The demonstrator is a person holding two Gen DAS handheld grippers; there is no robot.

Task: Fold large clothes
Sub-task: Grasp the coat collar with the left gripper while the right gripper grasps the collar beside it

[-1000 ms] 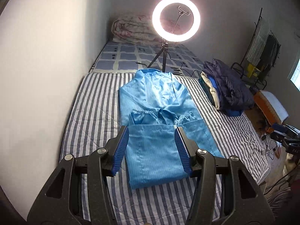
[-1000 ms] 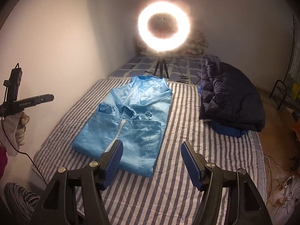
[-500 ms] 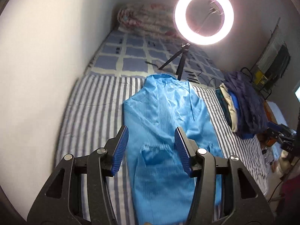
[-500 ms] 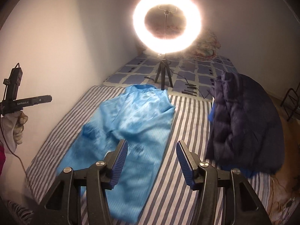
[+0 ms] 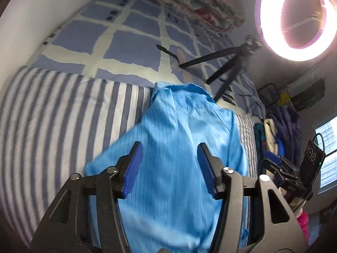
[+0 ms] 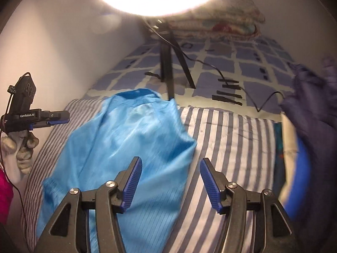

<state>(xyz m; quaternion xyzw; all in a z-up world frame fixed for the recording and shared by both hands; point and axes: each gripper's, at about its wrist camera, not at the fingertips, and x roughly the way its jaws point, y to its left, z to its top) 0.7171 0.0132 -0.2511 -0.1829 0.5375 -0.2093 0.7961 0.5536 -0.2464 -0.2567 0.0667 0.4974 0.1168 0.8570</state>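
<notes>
A large bright blue garment lies lengthwise on the striped bed sheet, collar toward the far end; it also shows in the right wrist view. My left gripper is open and empty, hovering over the garment's middle. My right gripper is open and empty, above the garment's right edge and the striped sheet. The left gripper shows at the left edge of the right wrist view; the right gripper shows at the right in the left wrist view.
A lit ring light on a black tripod stands just past the collar on a blue checked cover. A dark jacket pile lies at the right. A folded quilt sits at the far end. The wall runs along the left.
Both grippers have moved forward and lower along the garment toward the collar and ring light. The folded lower part has dropped out of view. Both stay open.
</notes>
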